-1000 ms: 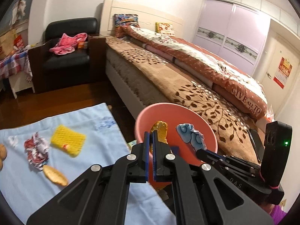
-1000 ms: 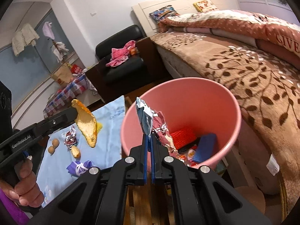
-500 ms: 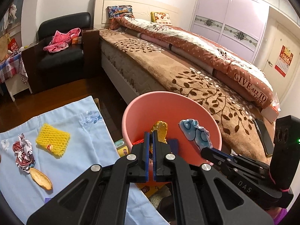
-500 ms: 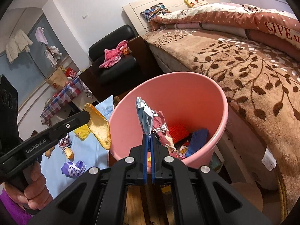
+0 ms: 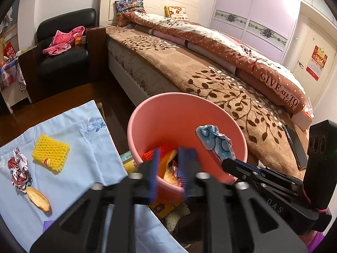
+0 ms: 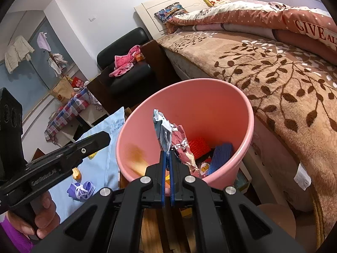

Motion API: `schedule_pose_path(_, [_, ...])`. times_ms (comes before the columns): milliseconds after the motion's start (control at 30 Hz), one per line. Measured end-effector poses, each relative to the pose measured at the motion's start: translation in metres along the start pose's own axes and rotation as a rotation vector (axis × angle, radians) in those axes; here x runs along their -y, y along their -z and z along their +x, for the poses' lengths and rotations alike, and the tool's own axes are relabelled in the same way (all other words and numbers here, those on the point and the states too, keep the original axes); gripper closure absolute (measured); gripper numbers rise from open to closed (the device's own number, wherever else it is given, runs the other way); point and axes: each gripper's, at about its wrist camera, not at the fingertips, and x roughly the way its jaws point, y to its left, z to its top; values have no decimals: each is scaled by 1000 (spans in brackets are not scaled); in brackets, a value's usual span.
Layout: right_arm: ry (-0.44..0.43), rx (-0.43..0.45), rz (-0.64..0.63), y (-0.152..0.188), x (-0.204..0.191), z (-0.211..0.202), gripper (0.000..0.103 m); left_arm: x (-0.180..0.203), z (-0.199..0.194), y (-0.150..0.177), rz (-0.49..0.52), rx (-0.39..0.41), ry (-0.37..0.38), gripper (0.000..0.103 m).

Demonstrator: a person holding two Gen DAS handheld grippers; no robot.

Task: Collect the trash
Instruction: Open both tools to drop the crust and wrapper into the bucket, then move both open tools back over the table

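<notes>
As the left gripper (image 5: 167, 166) spreads open with nothing between its jaws, its peel (image 6: 138, 159) now drops into the bin (image 5: 147, 113), while the right gripper (image 6: 166, 160) stays clenched on a wrapper (image 6: 168, 132) above it.

A bed (image 5: 189, 67) with a brown leaf-pattern blanket (image 5: 221, 88) and a folded dotted quilt (image 5: 242, 54) fills the right side. Two pillows (image 5: 128, 5) lean on the headboard. A black armchair (image 5: 63, 48) with pink clothes (image 5: 63, 40) stands beside it. A phone (image 5: 294, 145) lies on the blanket. A wall calendar (image 5: 317, 61) hangs near the door.
</notes>
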Motion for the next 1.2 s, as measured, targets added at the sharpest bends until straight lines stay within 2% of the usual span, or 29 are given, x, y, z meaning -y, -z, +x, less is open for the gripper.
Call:
schedule_pose_path(67, [0,0,0,0,0,0,100,1,-2,0,3,13,-1,62])
schedule_pose_path(167, [1,0,1,0,1,0,99,2,-4,-1,5,17,6,61])
schedule_pose_path(300, [6,5,19,0,3,0,78,1,-6,0,3,14,10,61])
schedule_pose_path(333, [7,9,23,0,3,-1,77,1,-6,0,3,13,9,61])
schedule_pose_path(667, [-10,11,-6,0,-12,-5,72,-14,-19,3,-28,26,-6,61])
schedule_pose_path(867, [-36,-1,-31,5,-30,-4,65,-40,-39,8,-72,43,-47,61])
schedule_pose_path(1200, [-105,-46,-121,23,-75,0,65,-100,-87,35,-149,86,-159,61])
